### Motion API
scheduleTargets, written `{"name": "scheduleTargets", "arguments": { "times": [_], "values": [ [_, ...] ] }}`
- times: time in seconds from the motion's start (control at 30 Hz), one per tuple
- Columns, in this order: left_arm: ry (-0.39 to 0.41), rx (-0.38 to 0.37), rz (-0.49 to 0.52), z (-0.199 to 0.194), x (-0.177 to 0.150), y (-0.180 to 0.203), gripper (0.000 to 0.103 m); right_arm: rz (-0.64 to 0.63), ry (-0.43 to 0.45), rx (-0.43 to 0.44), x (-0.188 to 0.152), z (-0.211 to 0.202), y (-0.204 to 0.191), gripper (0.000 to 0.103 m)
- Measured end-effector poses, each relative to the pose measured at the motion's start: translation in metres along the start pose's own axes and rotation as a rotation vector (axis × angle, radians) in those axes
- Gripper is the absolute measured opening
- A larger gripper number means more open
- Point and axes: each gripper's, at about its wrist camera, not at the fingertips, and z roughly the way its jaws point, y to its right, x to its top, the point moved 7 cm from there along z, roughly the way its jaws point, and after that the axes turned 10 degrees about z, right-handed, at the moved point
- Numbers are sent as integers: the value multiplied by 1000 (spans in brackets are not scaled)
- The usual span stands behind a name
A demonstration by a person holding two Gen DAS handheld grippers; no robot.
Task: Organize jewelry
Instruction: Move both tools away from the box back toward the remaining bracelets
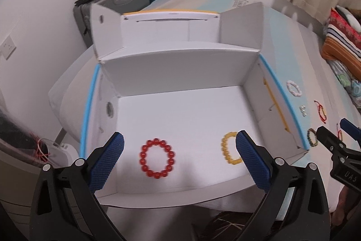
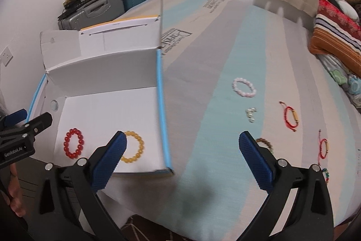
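My left hand-held gripper (image 1: 180,151) is spread wide with nothing between its pads, hanging over the open white box (image 1: 180,73). The red bead bracelet (image 1: 157,158) lies on the box floor between the fingers, and the yellow bead bracelet (image 1: 230,148) sits at about 3 o'clock from it, partly behind my right-side pad (image 1: 252,159). The rest of the box floor, out towards the back wall at 12 o'clock, is bare white card. The blue-edged side walls stand at 9 and 3 o'clock.

My right hand-held gripper (image 2: 182,150) is also wide and empty, over the striped bed cover (image 2: 214,105) just past the box's blue edge (image 2: 162,110). A brown bead bracelet (image 2: 265,143) peeks from behind the right pad. Further out, at 1 o'clock, lie a white bead bracelet (image 2: 244,87) and small silver pieces (image 2: 251,115); the red cord bracelets (image 2: 291,116) lie at 2 and 3 o'clock. Open cover lies between them.
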Motion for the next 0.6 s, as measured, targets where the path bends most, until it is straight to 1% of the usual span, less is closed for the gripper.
{"name": "scheduleTargets", "arguments": {
  "times": [0.33,0.43,0.53,0.6],
  "values": [
    [39,-63,57,-8,14,59,97,53,25,-36,0,-17,54,96],
    [46,-73,68,-10,16,71,97,71,36,-47,0,-23,71,96],
    [42,-65,73,-9,19,82,97,89,41,-58,-1,-26,87,96],
    [47,-77,77,-10,20,91,97,98,44,-63,-3,-27,97,96]
  ]
}}
